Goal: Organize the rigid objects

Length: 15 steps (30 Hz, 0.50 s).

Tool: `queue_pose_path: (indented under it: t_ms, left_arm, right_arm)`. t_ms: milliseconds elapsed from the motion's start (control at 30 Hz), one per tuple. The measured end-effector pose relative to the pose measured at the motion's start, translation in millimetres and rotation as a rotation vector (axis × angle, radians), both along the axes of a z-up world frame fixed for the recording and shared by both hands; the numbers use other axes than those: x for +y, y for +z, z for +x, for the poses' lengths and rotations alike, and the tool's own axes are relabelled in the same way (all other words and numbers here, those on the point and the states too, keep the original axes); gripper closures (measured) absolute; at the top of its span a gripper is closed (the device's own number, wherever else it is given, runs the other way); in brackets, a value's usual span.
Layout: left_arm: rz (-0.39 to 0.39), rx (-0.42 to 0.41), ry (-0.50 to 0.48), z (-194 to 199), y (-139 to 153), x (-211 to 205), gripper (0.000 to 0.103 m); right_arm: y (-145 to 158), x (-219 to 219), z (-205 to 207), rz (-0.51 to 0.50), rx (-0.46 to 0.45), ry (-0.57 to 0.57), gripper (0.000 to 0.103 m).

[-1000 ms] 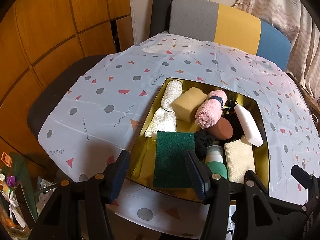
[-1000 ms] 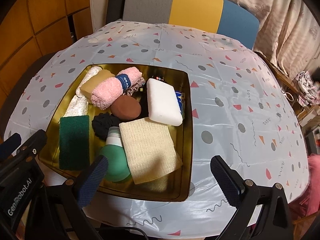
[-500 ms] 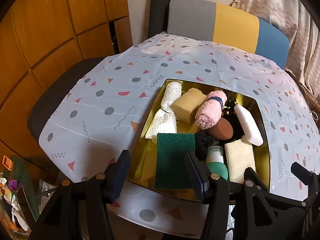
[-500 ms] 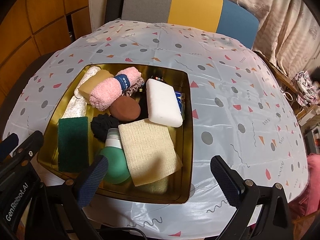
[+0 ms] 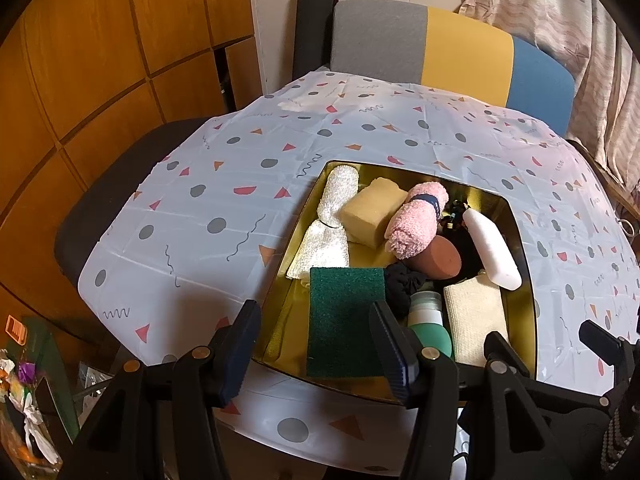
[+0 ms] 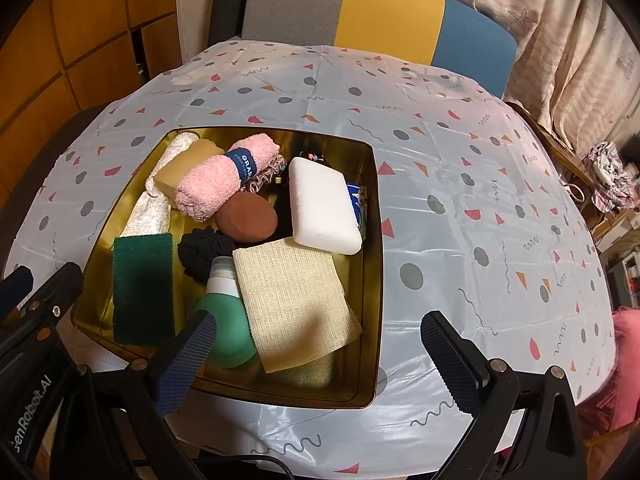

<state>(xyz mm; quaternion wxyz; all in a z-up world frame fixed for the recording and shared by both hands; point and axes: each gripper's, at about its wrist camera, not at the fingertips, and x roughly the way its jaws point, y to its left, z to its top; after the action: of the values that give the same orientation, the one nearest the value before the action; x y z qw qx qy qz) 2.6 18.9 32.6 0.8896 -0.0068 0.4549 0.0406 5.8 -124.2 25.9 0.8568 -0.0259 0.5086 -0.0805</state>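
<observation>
Two tools hung tilted steeply downward over the near edge of the desk [image 6: 460, 184], which was covered in a pale cloth printed with dots and triangles. The left tool [image 5: 316, 344] was poised above the near left corner of a gold tray [image 5: 520, 264], its jaws parted with nothing between them but air, one finger over the cloth and the other over the tray's near rim. The right tool [image 6: 316, 352] sat beside it, jaws spread wider still and likewise holding nothing, straddling the tray's near right corner. Inside the tray lay the jumble to be sorted: a green scouring pad [image 6: 143, 286] flat at the near left, a teal squeeze bottle [image 6: 224, 316] with a white cap partly under a beige mesh cloth [image 6: 294, 300], a black scrunchie [image 6: 202, 250], a brown round sponge [image 6: 247, 218], a white block sponge [image 6: 324, 206] propped against the right wall, a rolled pink towel [image 6: 224, 182] with a blue band, a tan sponge [image 6: 182, 166] and a white fluffy cloth [image 5: 334, 220] along the left wall. Something small and dark, perhaps hair ties, sat at the far side, too cluttered to identify. A grey, yellow and blue chair [image 6: 360, 4] stood beyond the desk.
</observation>
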Motion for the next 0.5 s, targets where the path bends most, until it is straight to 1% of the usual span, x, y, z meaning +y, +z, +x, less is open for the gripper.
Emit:
queue_pose_path:
  t_ms: [500]
  left_arm:
    - [0.009,-0.008,-0.006,-1.1,2.1,-1.9,0.046]
  right_arm:
    - [-0.4,-2.6,-0.2,0.005,0.002,-0.001,0.000]
